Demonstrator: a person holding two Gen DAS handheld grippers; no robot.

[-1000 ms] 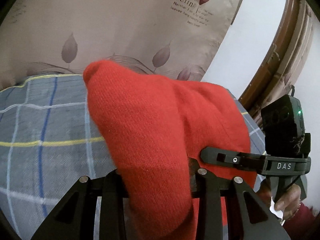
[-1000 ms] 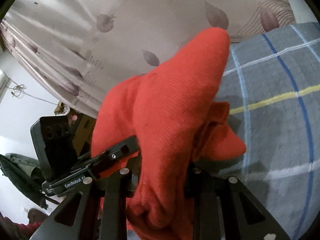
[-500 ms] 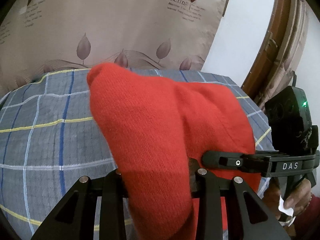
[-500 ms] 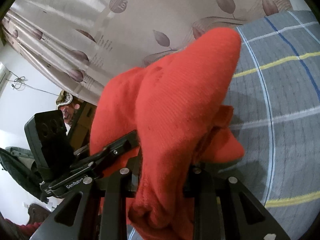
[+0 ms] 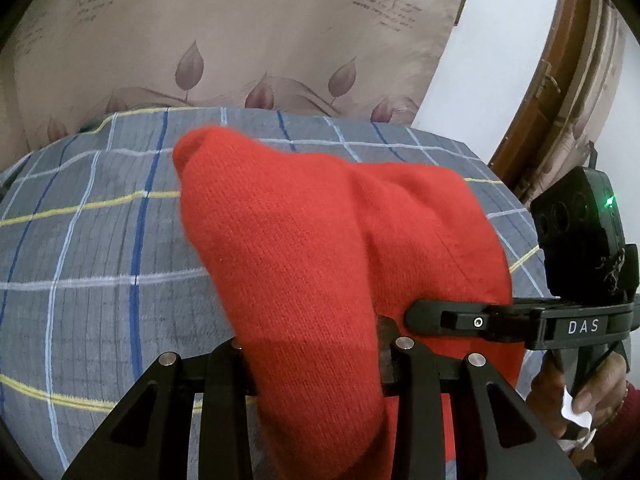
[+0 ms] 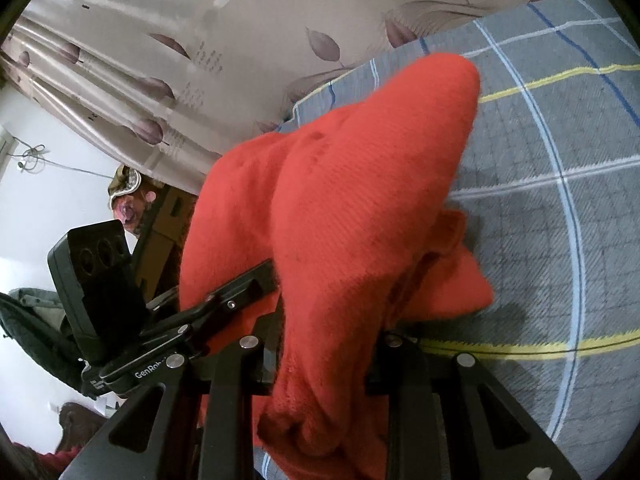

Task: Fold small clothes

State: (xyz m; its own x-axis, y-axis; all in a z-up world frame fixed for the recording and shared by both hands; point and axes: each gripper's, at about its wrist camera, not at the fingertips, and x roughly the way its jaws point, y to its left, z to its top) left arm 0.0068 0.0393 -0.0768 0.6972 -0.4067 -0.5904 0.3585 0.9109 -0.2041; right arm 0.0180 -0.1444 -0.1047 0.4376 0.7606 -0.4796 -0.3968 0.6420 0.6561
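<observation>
A red knitted garment (image 5: 320, 264) hangs between both grippers above the grey plaid bed cover (image 5: 88, 248). My left gripper (image 5: 316, 364) is shut on one edge of the garment, and the cloth drapes over its fingers and hides the tips. My right gripper (image 6: 328, 344) is shut on another edge of the same garment (image 6: 340, 208), with a bunched fold trailing down to the cover at the right. The right gripper (image 5: 452, 318) shows from the side in the left wrist view, pinching the cloth. The left gripper (image 6: 256, 280) shows in the right wrist view.
A beige curtain with leaf print (image 5: 248, 32) hangs behind the bed. A wooden door frame (image 5: 548, 68) stands at the right. A white wall (image 6: 36, 208) and dark cloth lie to the left in the right wrist view.
Both grippers have tilted and moved down toward the bed with the garment held between them. More of the plaid cover is in view now and less of the curtain.
</observation>
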